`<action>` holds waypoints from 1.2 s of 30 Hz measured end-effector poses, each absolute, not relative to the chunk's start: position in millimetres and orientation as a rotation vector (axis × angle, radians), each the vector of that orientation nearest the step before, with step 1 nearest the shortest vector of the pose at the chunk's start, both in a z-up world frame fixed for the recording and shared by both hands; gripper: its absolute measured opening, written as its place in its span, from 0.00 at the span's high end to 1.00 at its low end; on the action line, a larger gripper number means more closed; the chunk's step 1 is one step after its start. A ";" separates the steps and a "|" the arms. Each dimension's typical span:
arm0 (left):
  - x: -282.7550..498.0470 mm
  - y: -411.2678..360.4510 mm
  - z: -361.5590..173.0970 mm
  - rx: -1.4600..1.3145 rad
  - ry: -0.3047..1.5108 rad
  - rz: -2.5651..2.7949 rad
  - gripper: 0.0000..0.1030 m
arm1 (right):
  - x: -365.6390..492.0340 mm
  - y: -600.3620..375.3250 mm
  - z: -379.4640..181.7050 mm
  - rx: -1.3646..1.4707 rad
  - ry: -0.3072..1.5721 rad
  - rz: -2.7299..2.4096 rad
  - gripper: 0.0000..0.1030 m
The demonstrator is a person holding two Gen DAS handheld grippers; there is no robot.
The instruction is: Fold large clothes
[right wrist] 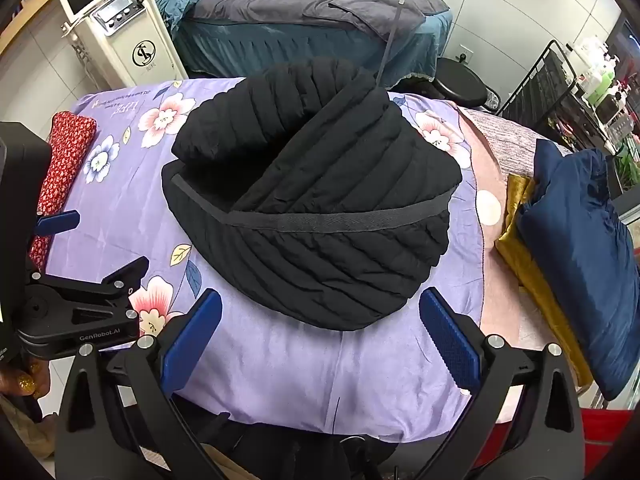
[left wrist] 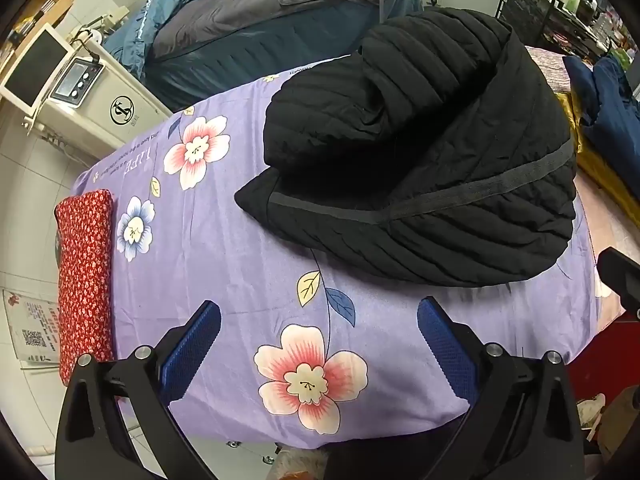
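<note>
A black quilted jacket (left wrist: 432, 160) lies folded in a bundle on the purple floral sheet (left wrist: 224, 248) of the table; it also shows in the right wrist view (right wrist: 320, 216), with a grey hem band across its front. My left gripper (left wrist: 319, 318) is open and empty, hovering over the sheet short of the jacket's near edge. My right gripper (right wrist: 320, 312) is open and empty just in front of the jacket's near edge. The left gripper's body (right wrist: 76, 300) shows at the left of the right wrist view.
A red floral cushion (left wrist: 84, 276) lies at the sheet's left end. A navy pillow (right wrist: 580, 264) and gold cloth (right wrist: 524, 248) sit at the right. Behind stand a white machine (right wrist: 120, 28), a teal-and-grey bed (right wrist: 304, 20), a black stool (right wrist: 460, 80) and a wire rack (right wrist: 560, 84).
</note>
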State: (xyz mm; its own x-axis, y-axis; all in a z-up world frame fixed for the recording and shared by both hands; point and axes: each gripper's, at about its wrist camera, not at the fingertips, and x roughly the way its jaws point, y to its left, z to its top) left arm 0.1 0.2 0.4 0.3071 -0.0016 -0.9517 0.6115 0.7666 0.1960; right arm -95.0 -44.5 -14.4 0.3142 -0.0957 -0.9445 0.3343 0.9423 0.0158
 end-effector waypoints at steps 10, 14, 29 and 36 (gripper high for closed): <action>1.5 2.2 -5.6 0.587 1.228 -0.437 0.06 | -91.1 -43.9 -17.6 0.220 1.237 -0.290 0.05; 0.7 1.0 -6.0 0.587 1.231 -0.438 0.06 | -93.1 -45.9 -20.2 0.222 1.235 -0.288 0.05; 4.6 5.3 -12.7 0.571 1.263 -0.428 0.06 | -92.8 -45.1 -23.4 0.229 1.239 -0.280 0.05; 6.3 6.3 -14.2 0.567 1.270 -0.429 0.06 | -92.8 -43.0 -25.6 0.231 1.243 -0.279 0.05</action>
State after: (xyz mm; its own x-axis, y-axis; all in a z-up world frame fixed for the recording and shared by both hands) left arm 6.3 6.3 -14.2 0.2493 0.0084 -0.9684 0.5934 0.7890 0.1596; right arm -92.8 -43.0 -25.6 0.2954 -0.0828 -0.9518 0.3325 0.9429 0.0212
